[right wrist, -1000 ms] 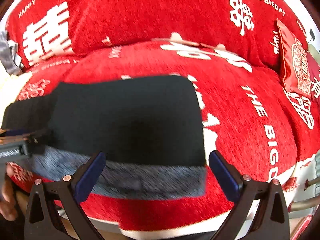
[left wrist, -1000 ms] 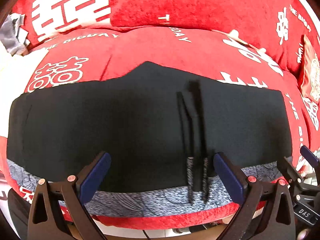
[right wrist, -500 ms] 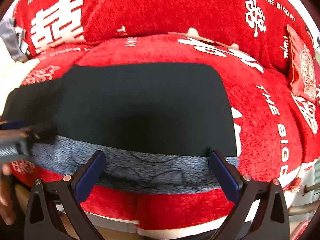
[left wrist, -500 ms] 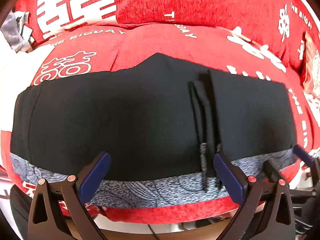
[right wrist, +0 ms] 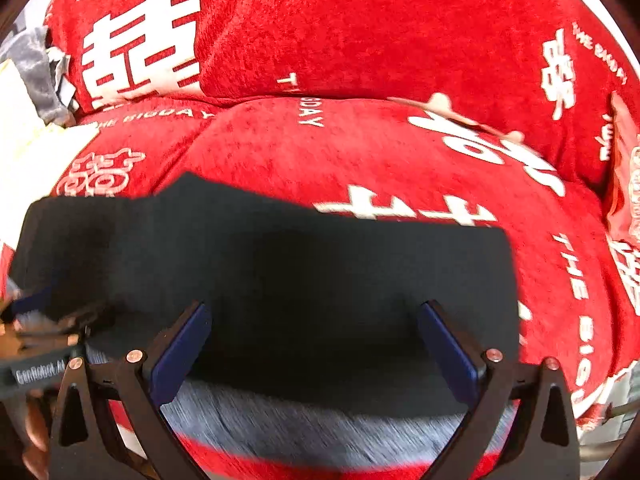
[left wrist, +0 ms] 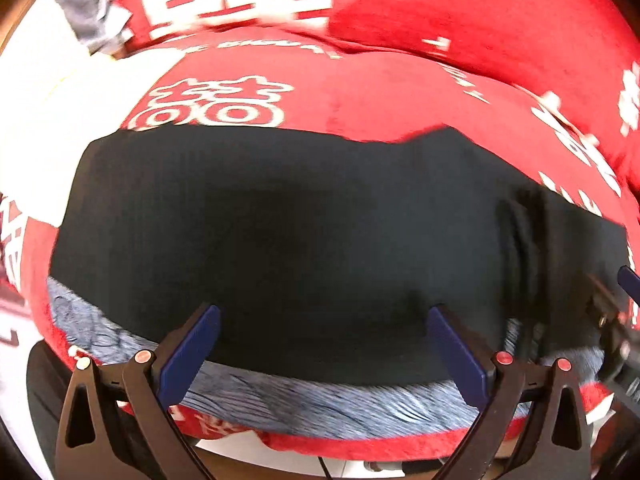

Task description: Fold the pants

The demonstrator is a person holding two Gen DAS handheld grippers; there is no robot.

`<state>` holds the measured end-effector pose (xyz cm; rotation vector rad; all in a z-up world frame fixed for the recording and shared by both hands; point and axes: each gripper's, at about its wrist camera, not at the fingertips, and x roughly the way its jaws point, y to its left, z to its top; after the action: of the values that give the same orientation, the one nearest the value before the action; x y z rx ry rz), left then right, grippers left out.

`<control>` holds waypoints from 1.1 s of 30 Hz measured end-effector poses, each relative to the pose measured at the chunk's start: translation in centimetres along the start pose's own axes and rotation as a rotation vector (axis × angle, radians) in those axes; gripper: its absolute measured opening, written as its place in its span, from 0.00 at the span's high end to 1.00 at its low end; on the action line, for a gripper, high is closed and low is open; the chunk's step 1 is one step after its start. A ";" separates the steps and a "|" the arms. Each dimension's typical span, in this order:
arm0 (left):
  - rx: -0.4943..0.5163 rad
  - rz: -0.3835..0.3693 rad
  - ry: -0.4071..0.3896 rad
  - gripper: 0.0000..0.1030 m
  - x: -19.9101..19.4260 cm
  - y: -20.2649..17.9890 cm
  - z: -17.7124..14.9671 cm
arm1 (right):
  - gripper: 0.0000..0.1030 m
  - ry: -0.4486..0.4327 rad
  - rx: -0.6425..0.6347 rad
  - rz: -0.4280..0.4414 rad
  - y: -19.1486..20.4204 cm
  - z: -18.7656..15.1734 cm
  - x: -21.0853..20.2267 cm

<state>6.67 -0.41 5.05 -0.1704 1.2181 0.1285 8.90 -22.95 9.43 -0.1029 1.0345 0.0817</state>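
Black pants (left wrist: 304, 232) with a grey patterned waistband (left wrist: 320, 404) lie flat across a red cushion; they also show in the right wrist view (right wrist: 304, 276). My left gripper (left wrist: 320, 344) is open and empty, its blue pads hovering over the waistband edge. My right gripper (right wrist: 316, 344) is open and empty over the right part of the pants near the waistband (right wrist: 312, 420). The right gripper shows at the right edge of the left wrist view (left wrist: 620, 312); the left gripper shows at the left edge of the right wrist view (right wrist: 44, 336).
The red sofa seat cushion (right wrist: 360, 152) with white lettering carries the pants, with a red back cushion (right wrist: 360, 24) behind. A grey cloth (left wrist: 92, 8) lies at the far left. A small red pillow (right wrist: 628, 184) sits at the right.
Both grippers have moved forward toward the pants, so the waistband now sits between the pads. The left view has shifted left; both frames are motion-blurred.
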 end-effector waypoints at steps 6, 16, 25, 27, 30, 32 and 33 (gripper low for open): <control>-0.036 0.117 0.046 0.00 2.1 3.4 0.3 | 0.00 0.091 0.023 -0.008 3.1 1.5 4.9; 0.016 0.086 0.013 0.00 1.3 5.0 -2.3 | 0.00 0.029 -0.181 -0.079 7.3 -5.3 1.8; -0.098 0.039 -0.085 0.00 -1.8 9.5 -0.4 | 0.00 -0.010 -0.173 -0.041 8.9 -4.1 -1.1; -0.126 0.062 -0.073 0.00 -1.3 11.0 0.3 | 0.00 -0.027 -0.195 -0.017 10.1 -2.9 -1.0; -0.159 0.080 -0.030 0.00 0.2 12.9 0.5 | 0.00 -0.040 -0.240 0.010 12.5 -1.4 -0.2; -0.128 0.092 -0.047 0.00 0.3 12.9 0.0 | 0.00 -0.022 -0.257 0.028 13.9 -0.6 1.1; -0.109 0.100 -0.051 0.00 0.3 12.7 -0.1 | 0.00 -0.003 -0.259 0.038 14.4 -0.4 1.9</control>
<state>4.27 11.99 3.95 -0.2002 1.1696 0.2848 7.91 -8.64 6.90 -0.3180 1.0198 0.2504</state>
